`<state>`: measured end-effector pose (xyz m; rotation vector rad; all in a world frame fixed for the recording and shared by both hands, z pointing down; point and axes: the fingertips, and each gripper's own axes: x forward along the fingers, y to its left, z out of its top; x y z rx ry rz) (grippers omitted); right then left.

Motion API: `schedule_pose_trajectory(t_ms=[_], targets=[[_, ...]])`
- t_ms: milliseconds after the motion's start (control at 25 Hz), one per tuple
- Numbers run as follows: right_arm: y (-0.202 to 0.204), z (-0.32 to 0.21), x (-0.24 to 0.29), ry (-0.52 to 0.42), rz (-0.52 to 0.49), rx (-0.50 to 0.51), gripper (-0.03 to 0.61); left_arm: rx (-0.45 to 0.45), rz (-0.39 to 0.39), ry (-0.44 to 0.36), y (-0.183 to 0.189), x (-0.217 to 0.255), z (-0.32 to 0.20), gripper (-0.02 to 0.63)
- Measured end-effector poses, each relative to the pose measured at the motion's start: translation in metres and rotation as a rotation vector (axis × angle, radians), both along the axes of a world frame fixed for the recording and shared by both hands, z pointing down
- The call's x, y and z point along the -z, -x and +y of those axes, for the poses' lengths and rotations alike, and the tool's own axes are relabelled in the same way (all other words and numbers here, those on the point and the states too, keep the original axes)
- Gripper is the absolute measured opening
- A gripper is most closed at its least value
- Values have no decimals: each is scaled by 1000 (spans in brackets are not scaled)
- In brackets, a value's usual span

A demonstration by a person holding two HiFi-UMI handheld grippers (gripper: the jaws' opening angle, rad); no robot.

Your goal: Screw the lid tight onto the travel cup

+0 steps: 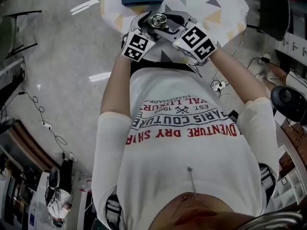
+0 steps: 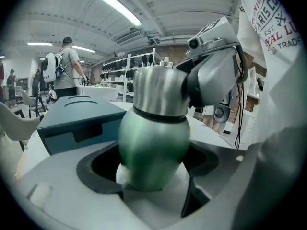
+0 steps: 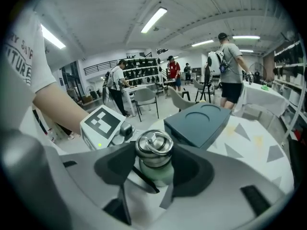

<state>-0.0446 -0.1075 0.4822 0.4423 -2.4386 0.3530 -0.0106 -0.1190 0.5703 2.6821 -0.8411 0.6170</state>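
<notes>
The fingers [image 2: 93, 169] of the left gripper [image 2: 153, 188] are closed on the green belly of the travel cup [image 2: 153, 138]. The fingers [image 3: 204, 171] of the right gripper [image 3: 154, 178] are closed round the steel lid [image 3: 154, 147], which is seated on the neck. The cup is held between the 2 grippers over the near edge of the counter [image 3: 249, 143]. The shell is judged rigid, smooth and probably slippery. The lid is best taken by its side wall, not its top ring, with the belly clamped against turning.
</notes>
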Motion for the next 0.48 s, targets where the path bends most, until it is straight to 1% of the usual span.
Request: schedule_pose_trajectory(t_ms=[80, 160, 200, 360, 480], targets=[[1, 2, 0, -9, 6, 32, 241, -2, 2, 3, 0, 1, 0, 391], [1, 4, 4, -31, -2, 52, 272, -4, 5, 10, -1, 1, 0, 391], [0, 4, 8, -44, -12, 52, 273, -3, 5, 15, -1, 1, 0, 391], [-2, 1, 25, -86, -52, 24, 276, 7, -4, 30, 3, 0, 2, 392], [-4, -2, 43, -104, -108, -16, 271, 20, 25, 31, 10, 11, 5, 393]])
